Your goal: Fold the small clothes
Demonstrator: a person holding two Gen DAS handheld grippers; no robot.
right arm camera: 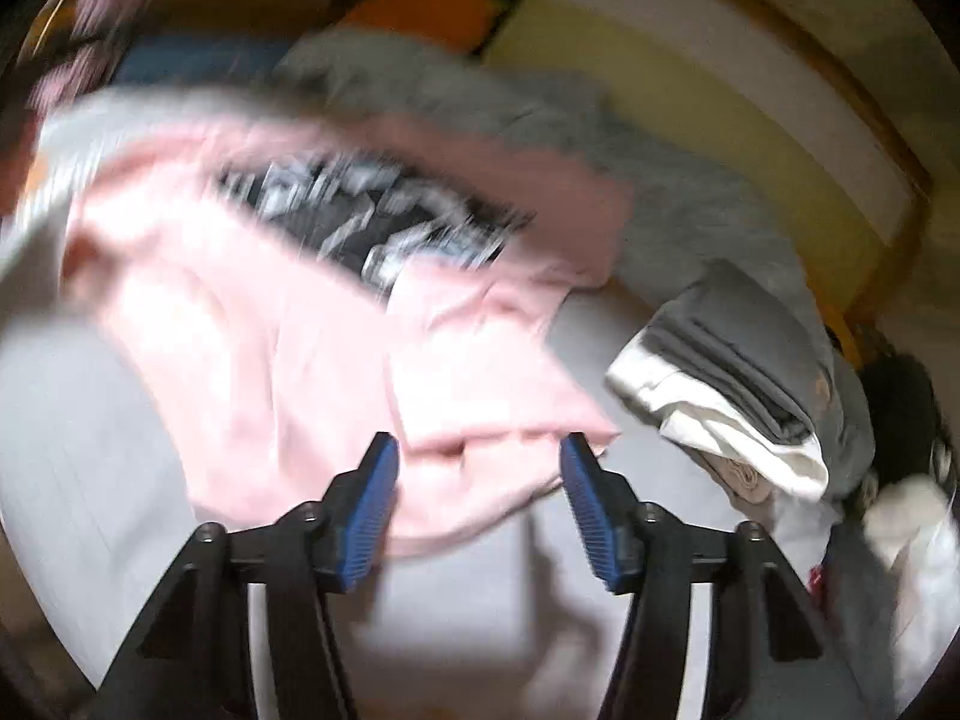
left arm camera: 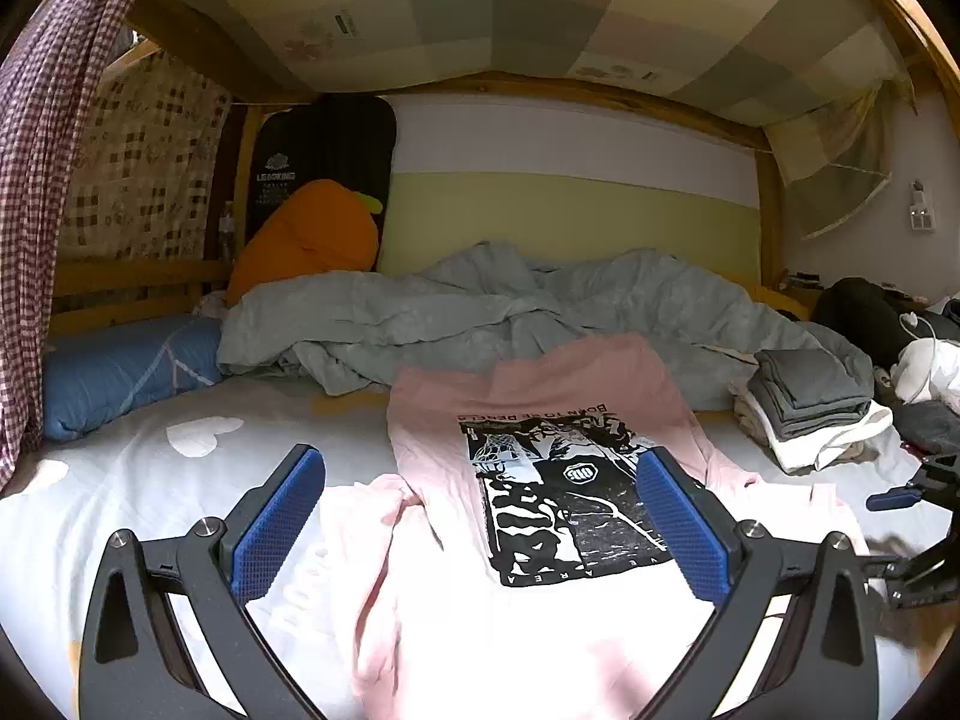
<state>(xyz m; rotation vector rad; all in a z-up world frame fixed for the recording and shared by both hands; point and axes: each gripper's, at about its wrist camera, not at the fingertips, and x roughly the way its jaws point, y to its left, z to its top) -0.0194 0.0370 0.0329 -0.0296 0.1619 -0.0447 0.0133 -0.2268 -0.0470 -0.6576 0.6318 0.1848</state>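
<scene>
pink t-shirt (left arm camera: pixel 540 408) flat on bed, between spread left fingers (left arm camera: pixel 279 516)

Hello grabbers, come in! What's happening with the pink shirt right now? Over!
Left gripper open above pink shirt. Right gripper open at its sleeve edge, view blurred. Shirt flat, unfolded. Folded stack beside it, not blocking.

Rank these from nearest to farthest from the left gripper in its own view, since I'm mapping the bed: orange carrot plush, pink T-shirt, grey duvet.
1. Pink T-shirt, between the left gripper's fingers.
2. Grey duvet, crumpled behind it.
3. Orange carrot plush, back left corner.
</scene>
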